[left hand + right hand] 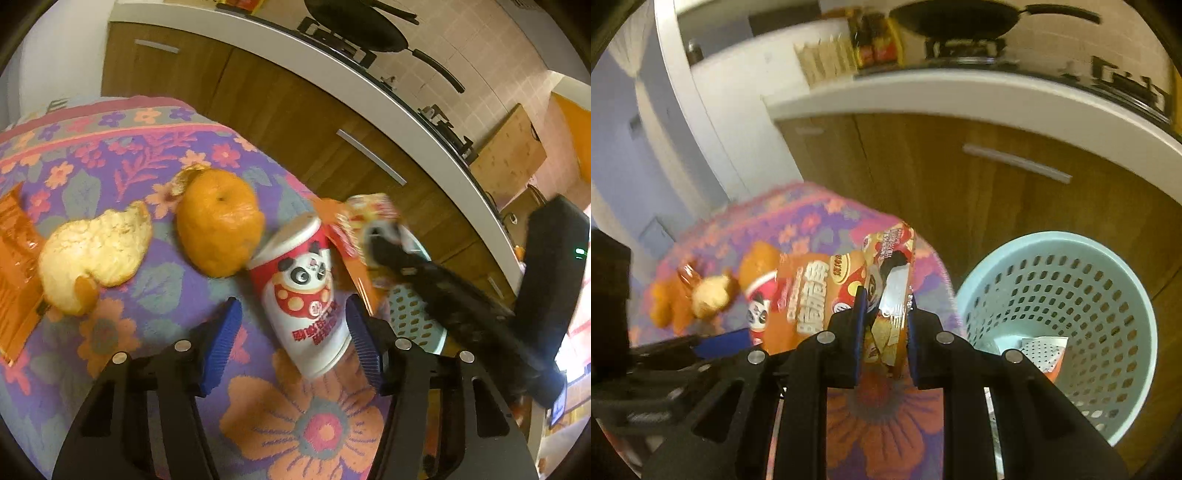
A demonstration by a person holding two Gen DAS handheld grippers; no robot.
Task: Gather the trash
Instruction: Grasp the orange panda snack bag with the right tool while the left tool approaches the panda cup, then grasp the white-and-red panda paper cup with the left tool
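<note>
The left gripper (293,332) stands half open, its pads straddling the can (301,291) without pressing on it. The can lies on its side, long axis running forward between the fingers, top pointing away. The right gripper (884,332) is clamped narrow on the wrapper (886,306); the bin (1071,325) sits just right of its fingers, below.

We see the left hand-held gripper (293,341) as two black plastic fingers with cut-out slots, each tipped by a ribbed blue pad (364,343), with round silver screws just behind the pads. The right hand-held gripper (884,334) has the same black frame, blue pads (860,332) and silver screws.
</note>
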